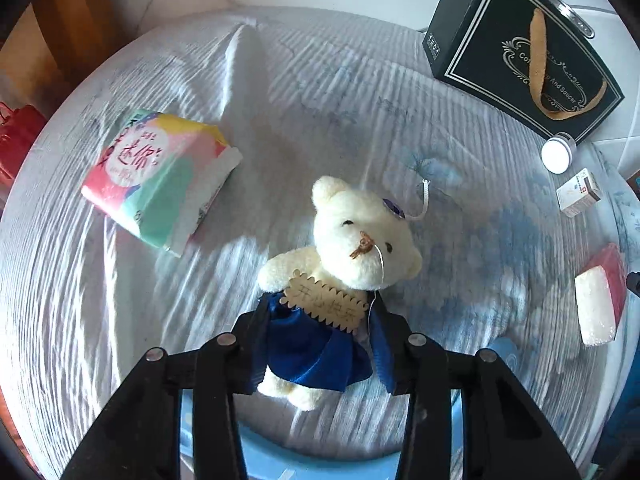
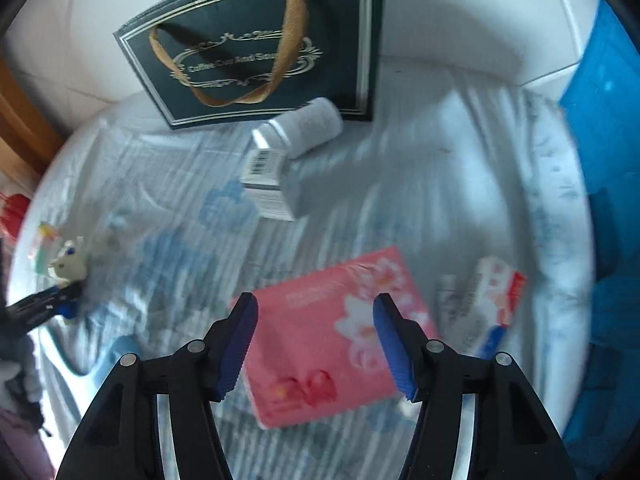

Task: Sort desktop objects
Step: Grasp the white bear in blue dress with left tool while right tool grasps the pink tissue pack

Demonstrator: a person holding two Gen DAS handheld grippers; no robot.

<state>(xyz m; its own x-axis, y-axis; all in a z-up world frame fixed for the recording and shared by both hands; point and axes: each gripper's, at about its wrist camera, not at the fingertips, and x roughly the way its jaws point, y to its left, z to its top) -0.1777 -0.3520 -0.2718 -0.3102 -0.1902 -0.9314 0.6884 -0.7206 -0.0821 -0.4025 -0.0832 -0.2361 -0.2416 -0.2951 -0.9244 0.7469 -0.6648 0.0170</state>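
Observation:
A cream teddy bear [image 1: 352, 240] in a blue dress lies on the round table's white cloth [image 1: 320, 80]. My left gripper [image 1: 316, 344] has its blue pads against both sides of the bear's dress, shut on it. The bear also shows small at the far left of the right wrist view [image 2: 66, 266]. My right gripper [image 2: 316, 344] is open, its fingers either side of a pink tissue pack [image 2: 336, 332] just above it. A pastel tissue pack [image 1: 156, 176] lies left of the bear.
A dark gift bag [image 1: 520, 48] stands at the back; it also shows in the right wrist view [image 2: 256, 48]. A white bottle [image 2: 300, 128] and a small box [image 2: 268, 180] lie before it. A toothpaste box [image 2: 488, 304] lies at the right. A blue bin [image 2: 608, 120] stands beyond the table edge.

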